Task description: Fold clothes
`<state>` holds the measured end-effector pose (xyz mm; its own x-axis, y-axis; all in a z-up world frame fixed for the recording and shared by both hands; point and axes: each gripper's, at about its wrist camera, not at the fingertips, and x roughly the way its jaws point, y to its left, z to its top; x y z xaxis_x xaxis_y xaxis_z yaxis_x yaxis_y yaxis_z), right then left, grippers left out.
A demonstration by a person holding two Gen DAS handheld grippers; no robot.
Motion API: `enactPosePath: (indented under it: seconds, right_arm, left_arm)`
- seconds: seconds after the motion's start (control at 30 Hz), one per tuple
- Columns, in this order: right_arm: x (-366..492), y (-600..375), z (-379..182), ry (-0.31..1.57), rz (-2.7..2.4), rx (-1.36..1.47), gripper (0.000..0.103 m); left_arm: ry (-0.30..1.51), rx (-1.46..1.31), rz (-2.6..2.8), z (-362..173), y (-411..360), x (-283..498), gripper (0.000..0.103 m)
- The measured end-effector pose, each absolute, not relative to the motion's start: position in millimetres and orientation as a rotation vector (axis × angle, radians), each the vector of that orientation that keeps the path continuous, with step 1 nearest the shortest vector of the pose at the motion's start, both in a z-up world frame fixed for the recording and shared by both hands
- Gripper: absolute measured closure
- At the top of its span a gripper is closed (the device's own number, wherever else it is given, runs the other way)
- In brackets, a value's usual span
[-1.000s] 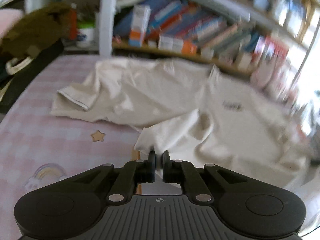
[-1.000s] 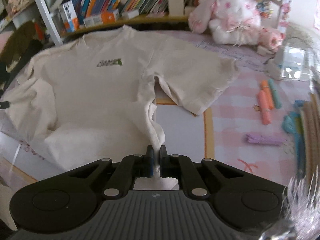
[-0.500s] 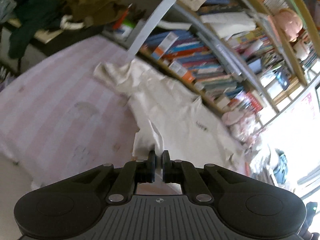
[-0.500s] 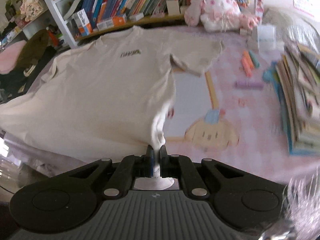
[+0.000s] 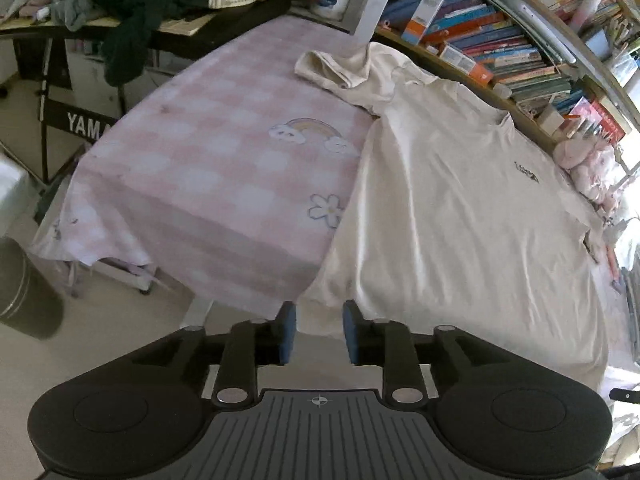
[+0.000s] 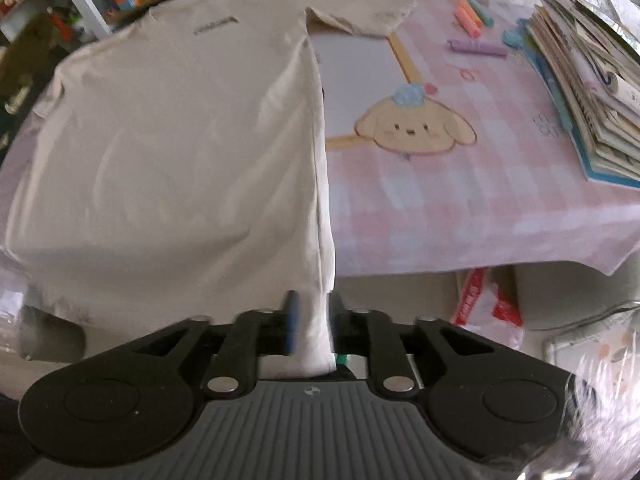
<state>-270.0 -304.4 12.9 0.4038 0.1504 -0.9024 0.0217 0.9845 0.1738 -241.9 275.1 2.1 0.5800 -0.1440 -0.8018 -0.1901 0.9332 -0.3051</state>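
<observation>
The left gripper (image 5: 319,330) stands with its jaws spread apart, and the hem corner of the cream T-shirt (image 5: 460,216) hangs loose in the gap between the blue pads (image 5: 288,334) without being pinched. The right gripper (image 6: 312,328) is likewise parted, with the shirt's other hem corner draped down between its fingers; whether the cloth touches either pad cannot be told.

Just ahead of both grippers the shirt's lower edge spills over the near edge of the bench (image 6: 460,208), which is covered in a pink checked cloth. Beyond that edge the shirt (image 6: 172,132) lies spread flat, front up, stretching away from the grippers. To the right of the right gripper, beside the shirt's side seam, a cartoon dog print (image 6: 416,128) shows on the cloth, and farther right sits a stack of books (image 6: 592,80). To the left of the left gripper the cloth carries a flower print (image 5: 326,209) and, farther off, a rainbow print (image 5: 310,134).

Farther ahead, the shirt's small dark chest logo (image 5: 527,172) sits near the collar, and one sleeve (image 5: 340,70) lies bunched at the far left. Coloured markers (image 6: 472,20) lie near the far right sleeve. A bookshelf (image 5: 500,52) runs behind the bench's far edge.
</observation>
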Motion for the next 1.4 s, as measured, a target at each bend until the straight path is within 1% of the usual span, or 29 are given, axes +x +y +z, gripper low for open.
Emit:
enactPosePath:
  seconds: [0.07,0.23,0.43,0.57,0.8,1.07,1.27,1.3,1.37,1.4]
  right_arm:
    - [-268.8,-303.8,15.0,1.136,0.076,0.157,0.066]
    - [-251.2,-300.7,25.5,1.080,0.084,0.133,0.066]
    - [-197.1,-280.8,39.3,1.002,0.141,0.052,0.058]
    - [-149.6,-274.0,39.8,0.954,0.161,0.011,0.051]
    - [-59.2,-279.8,35.1,0.911,0.192,0.028,0.050]
    - [29.1,-287.0,19.2,0.922,0.187,-0.031,0.050]
    - [75.0,-273.1,14.2,0.910,0.220,-0.100,0.050]
    - [83.6,-267.7,13.7,0.905,0.240,-0.116,0.050]
    - [100.8,-256.9,12.6,0.896,0.278,-0.148,0.050]
    - [109.4,-251.4,12.1,0.891,0.297,-0.164,0.050]
  left_arm:
    - [0.930,-0.386,0.029,5.2,278.6,-242.1,0.076]
    - [0.839,-0.357,-0.034,16.8,262.4,-215.4,0.075]
    - [0.788,-0.286,-0.123,25.9,224.6,-152.9,0.075]
    - [0.778,-0.221,-0.161,27.3,194.7,-108.2,0.075]
    - [0.754,-0.119,-0.166,30.3,157.9,-38.5,0.074]
    - [0.798,0.056,-0.116,6.8,130.2,41.5,0.073]
    - [0.793,0.177,-0.165,-0.6,142.5,87.2,0.073]
    - [0.792,0.194,-0.170,-2.6,146.1,95.3,0.072]
    - [0.782,0.219,-0.183,-9.3,153.1,111.0,0.059]
    - [0.772,0.230,-0.192,-13.0,156.3,118.8,0.056]
